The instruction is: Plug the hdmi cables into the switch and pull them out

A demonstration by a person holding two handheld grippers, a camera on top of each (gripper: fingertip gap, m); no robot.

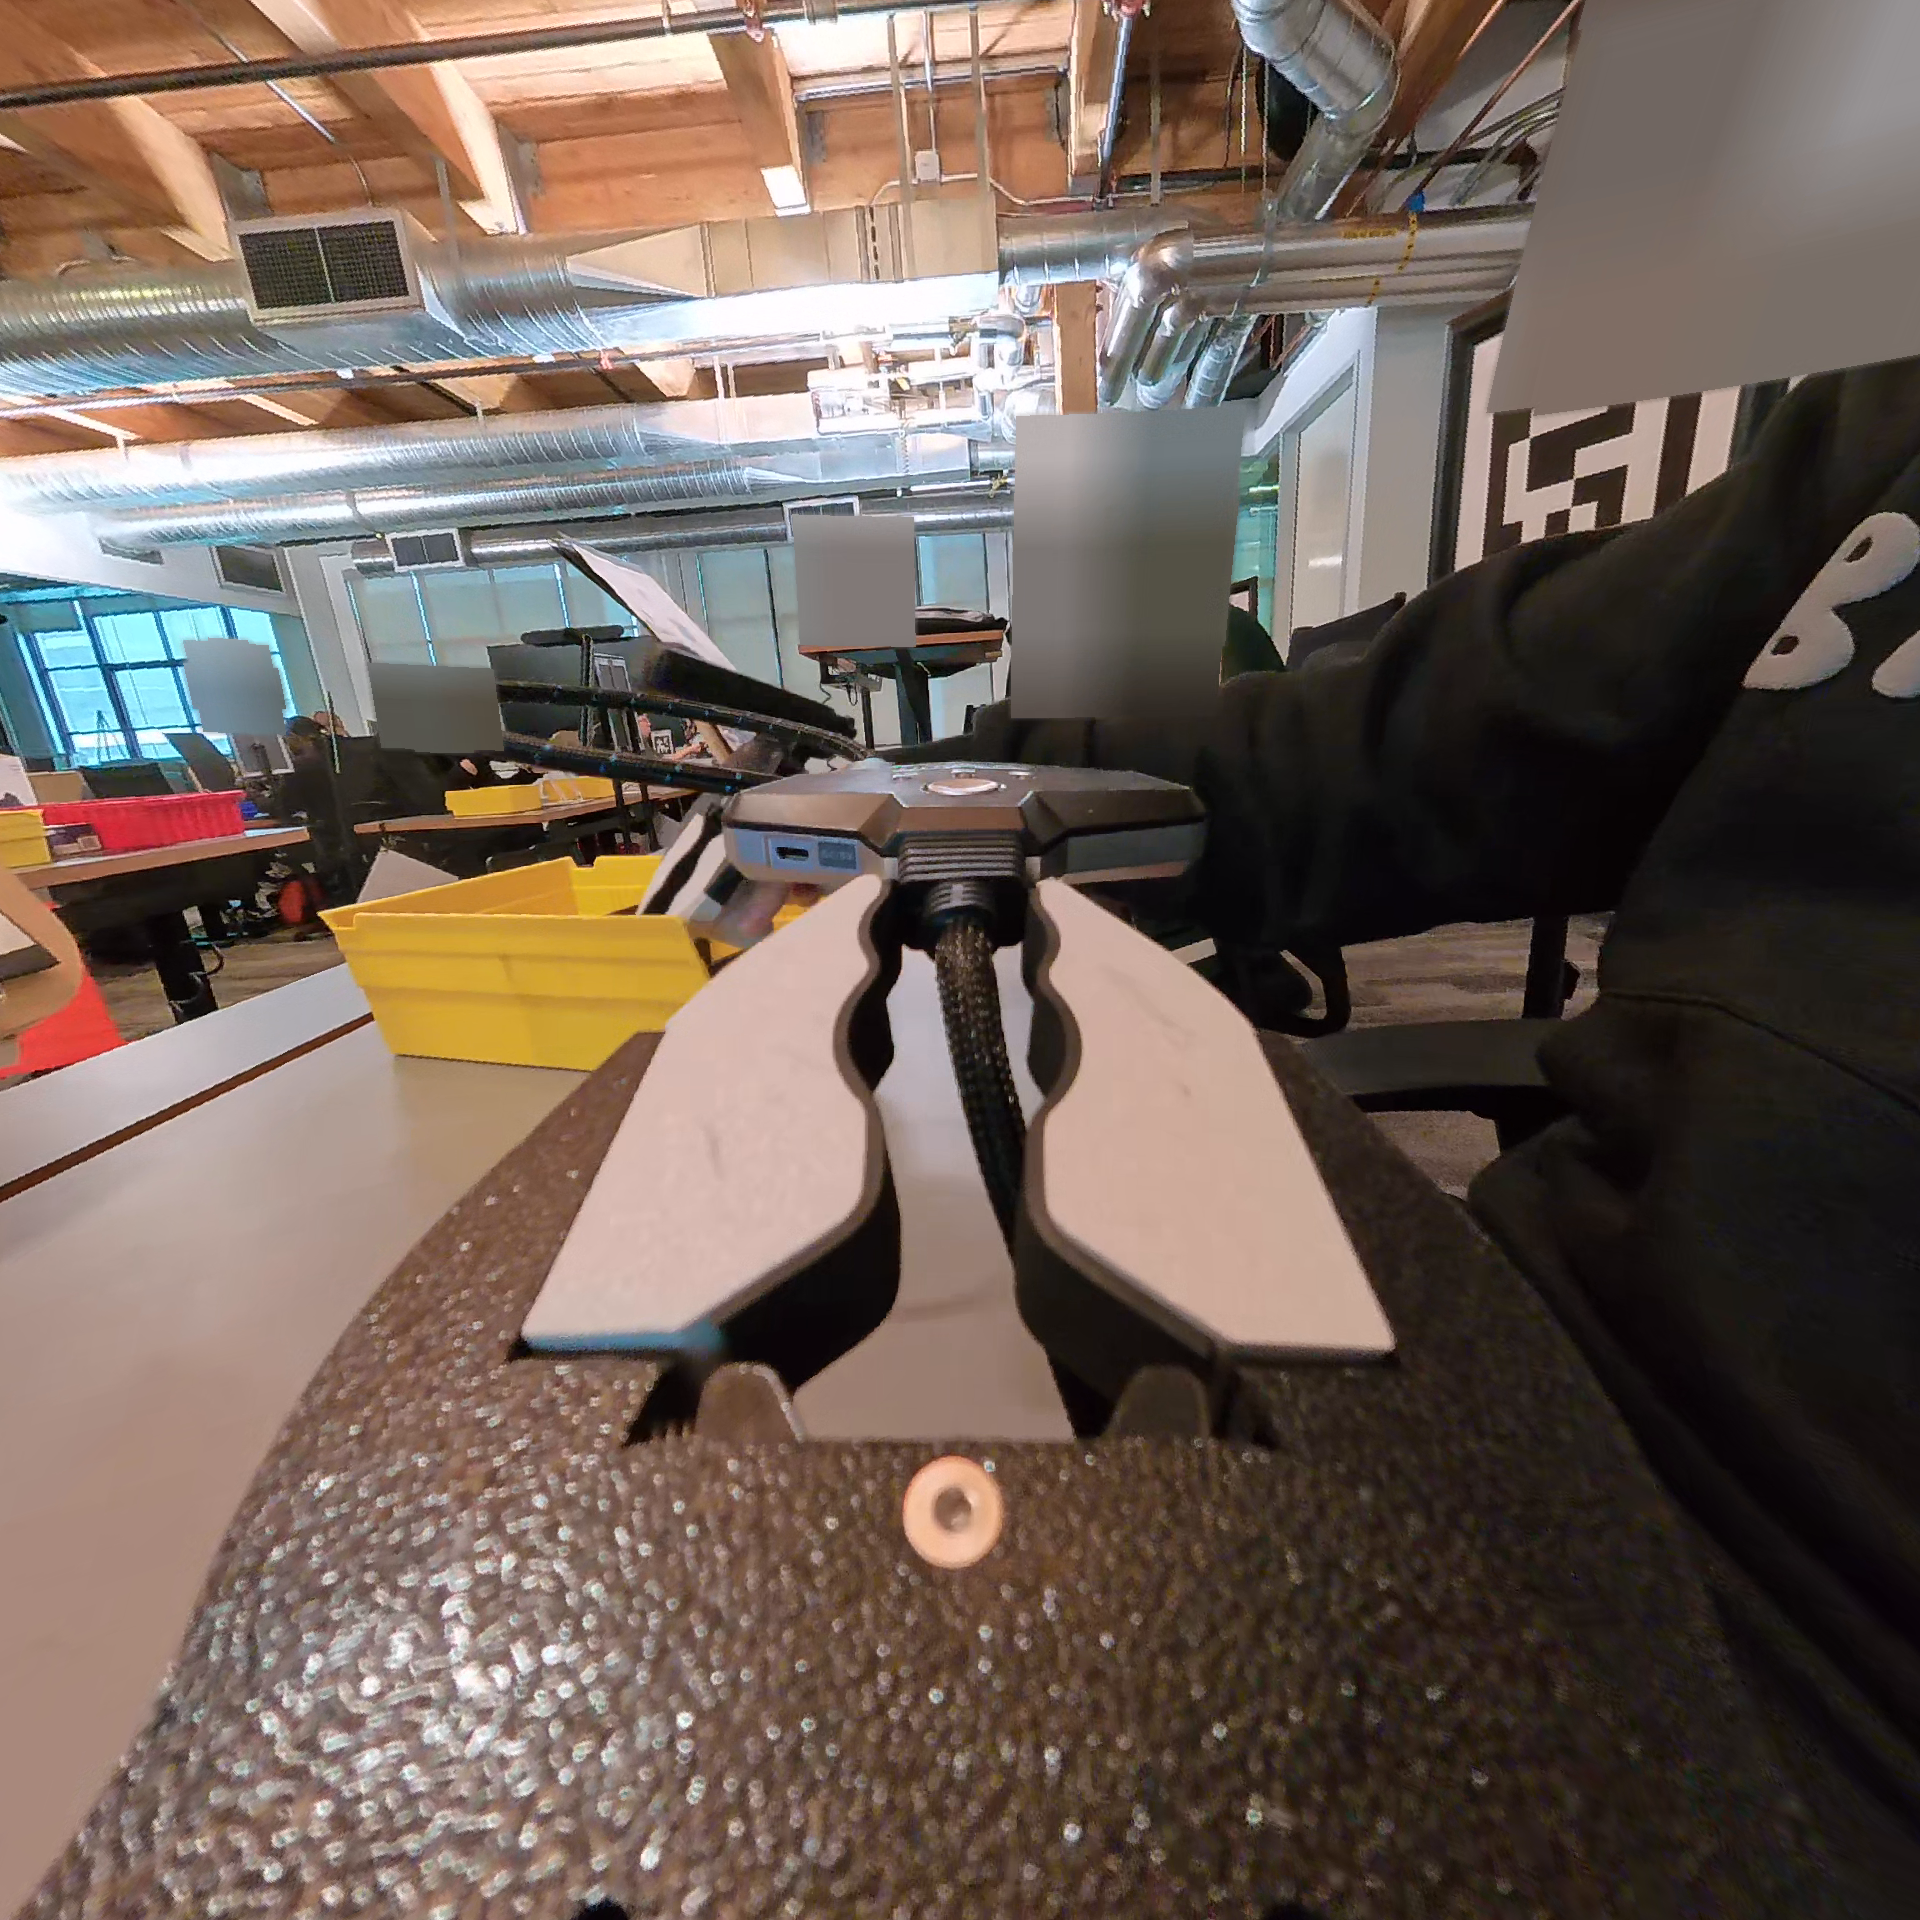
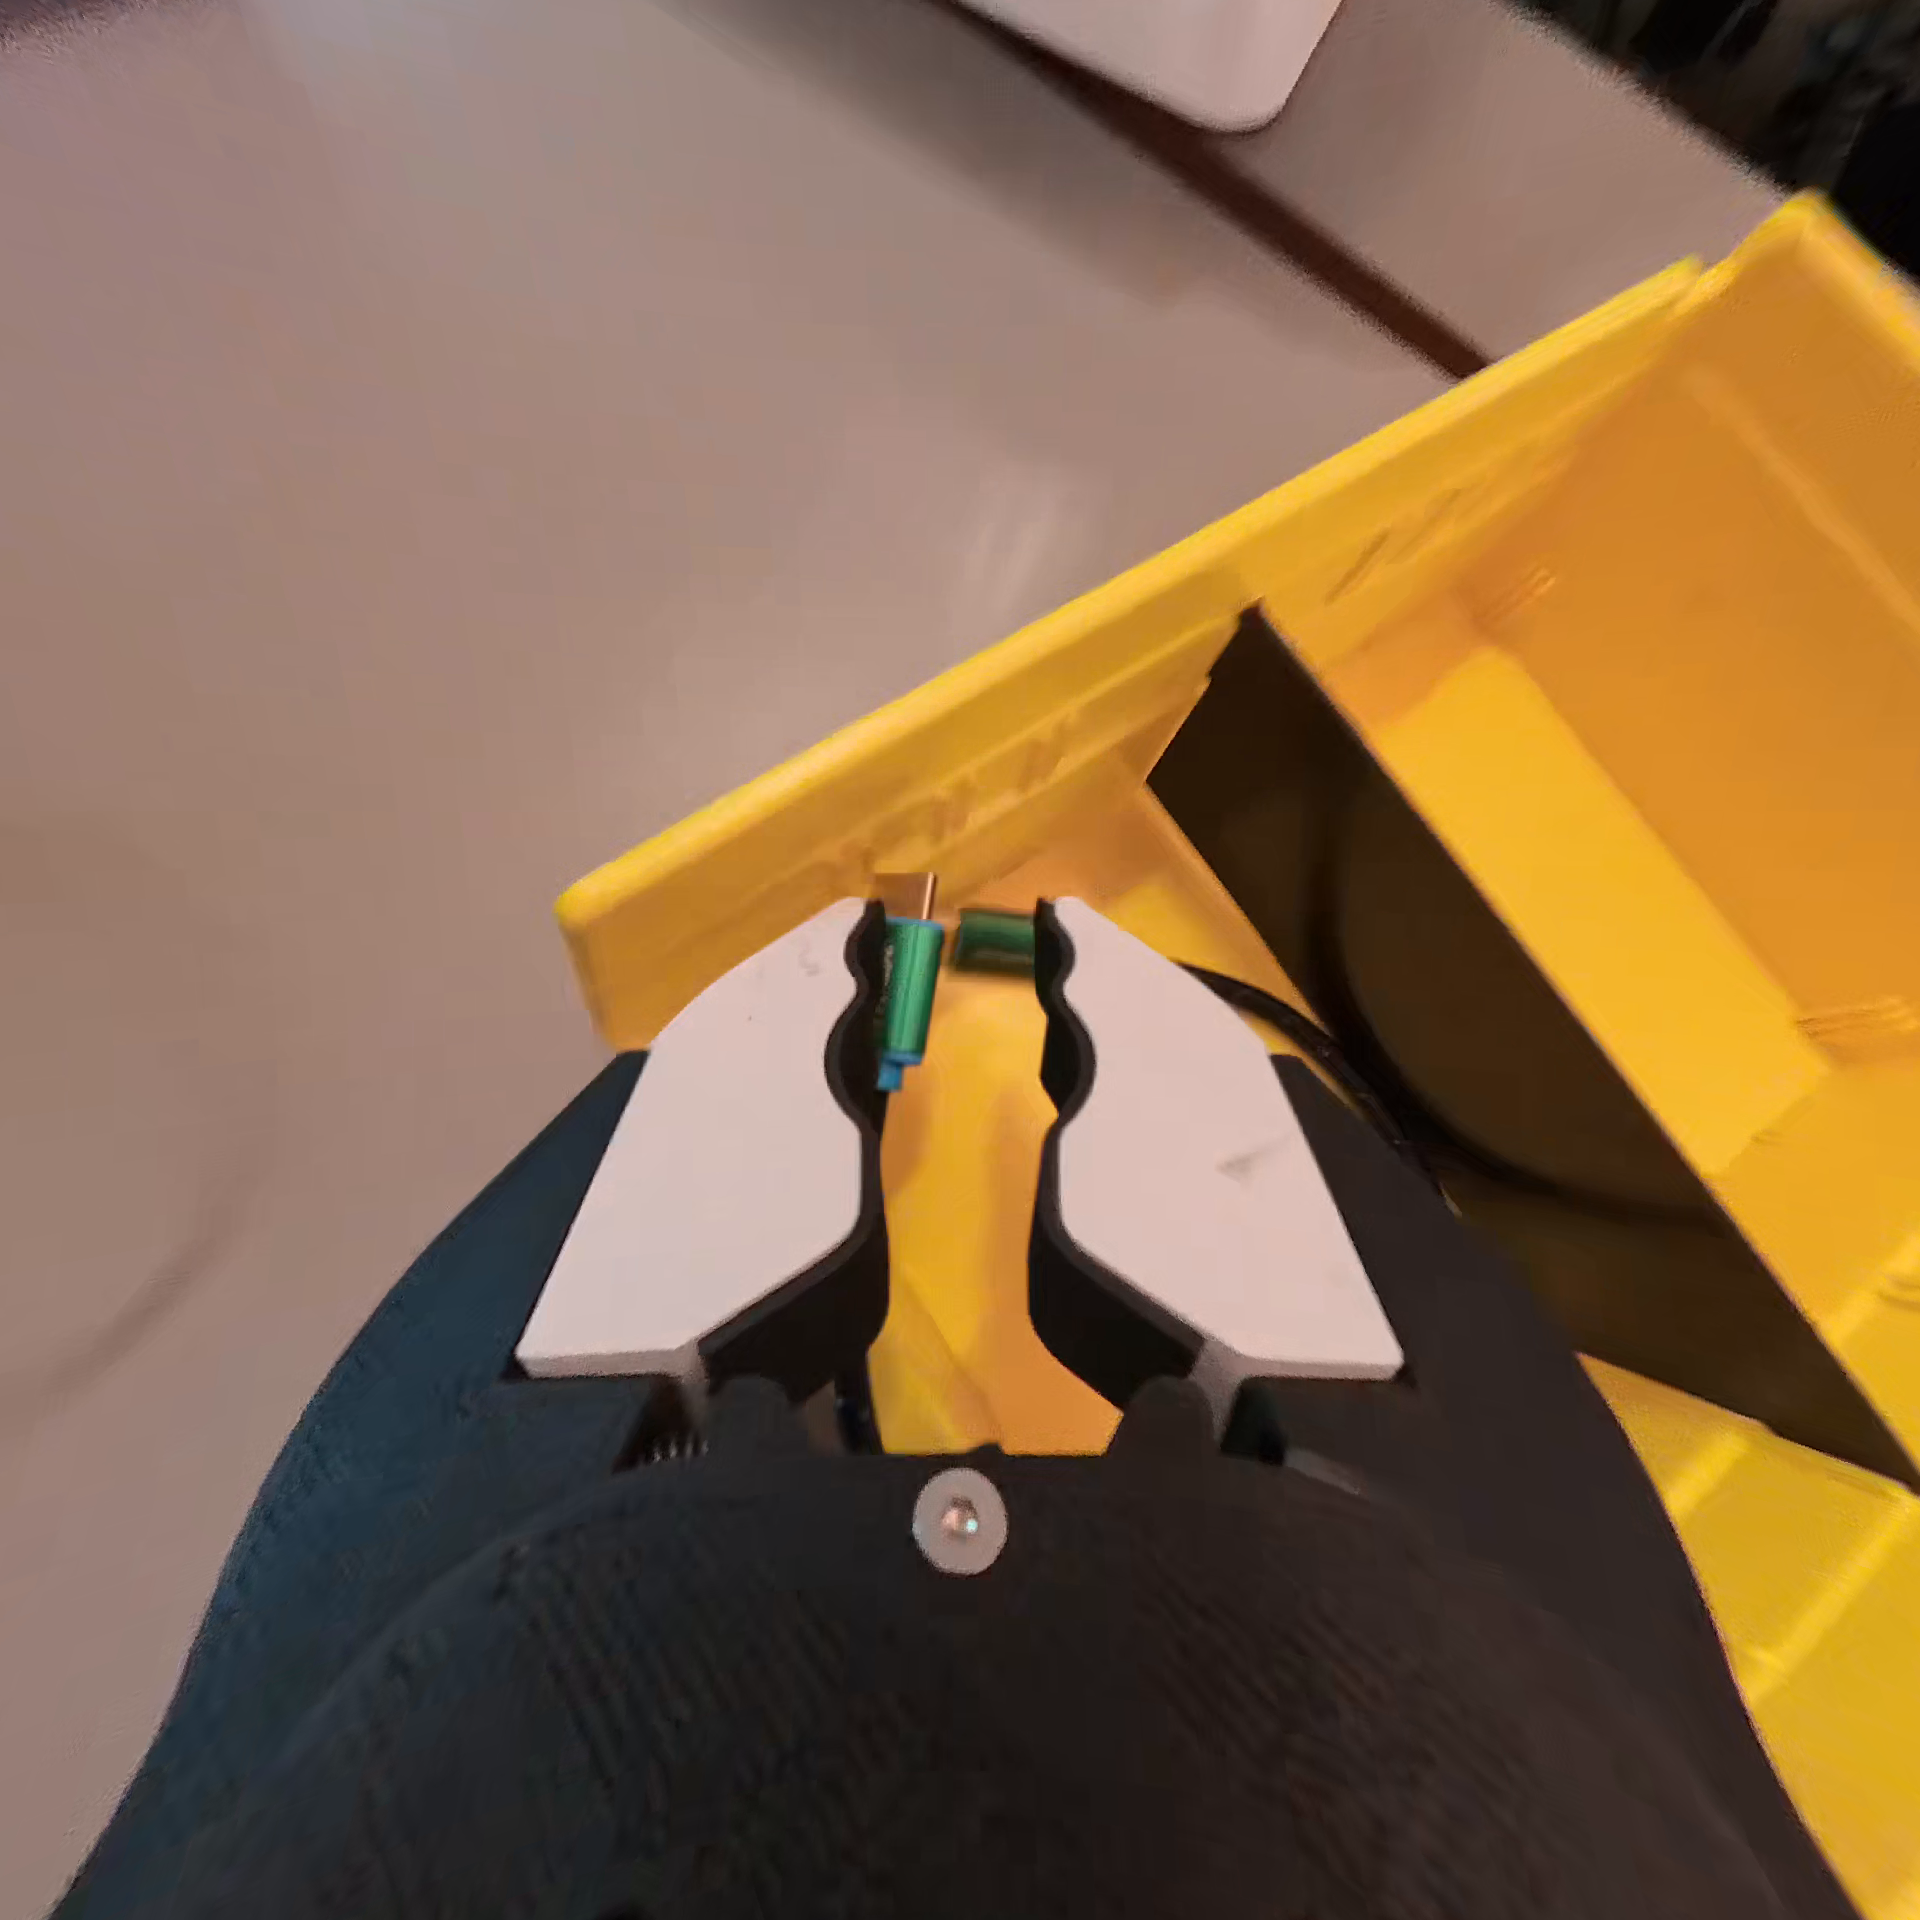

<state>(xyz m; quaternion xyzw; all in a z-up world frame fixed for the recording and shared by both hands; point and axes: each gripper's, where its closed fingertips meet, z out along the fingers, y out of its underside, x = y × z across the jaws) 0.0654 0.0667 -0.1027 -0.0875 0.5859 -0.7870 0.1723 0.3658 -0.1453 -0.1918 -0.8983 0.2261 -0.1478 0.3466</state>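
Switch [image 1: 961, 821] sits at left claw [image 1: 958, 914] tips, braided cable [image 1: 977, 1039] between.

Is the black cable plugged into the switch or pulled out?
Plugged in. The cable ends in a ribbed plug seated in the switch, with no gap showing. The left hand-held gripper is closed around it.

My left claw [image 1: 956, 904] points at the flat grey octagonal switch box [image 1: 961, 816], held clear above the pale tabletop [image 1: 208, 1195]. A black braided cable [image 1: 971, 1029] runs back from the box between my fingers. The yellow plastic bin [image 1: 509, 966] sits ahead-left on the table. My right claw [image 2: 961, 914] hangs over that yellow bin [image 2: 1558, 727]; a green metal plug [image 2: 906, 987] lies against its left finger, a second green plug [image 2: 995, 940] beside its right.
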